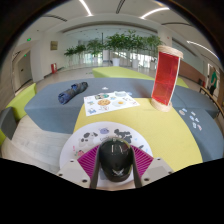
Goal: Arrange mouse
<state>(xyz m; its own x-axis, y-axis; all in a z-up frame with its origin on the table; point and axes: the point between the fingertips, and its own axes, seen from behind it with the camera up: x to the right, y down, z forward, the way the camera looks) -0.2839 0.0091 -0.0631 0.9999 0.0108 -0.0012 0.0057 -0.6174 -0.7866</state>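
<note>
Spanning most of the view is a big open hall with ceiling lights (152,12) overhead and a row of green potted plants (115,44) along the far side. Below that lies the table (170,135), its top split into a yellow part near the gripper and a grey-blue part (50,105) farther off to the left, with a further yellow-green patch (122,72) beyond. A tall red and white box (166,78) stands upright on the table, well beyond the fingers and off to their right. A white sheet with coloured pictures (108,102) lies flat on the yellow part, straight ahead of the fingers and well apart from them. A small dark blue thing (71,94) rests on the grey-blue part to the left of the sheet; what it is cannot be told. Closer in, a round white mat with small printed marks (110,135) sits on the yellow part, just under and ahead of the fingers. The gripper (114,160) holds a dark grey mouse (114,156) between its two fingers: the pink pads (88,158) press against either side of it, pinching it, with the mouse over the near edge of the white mat.
</note>
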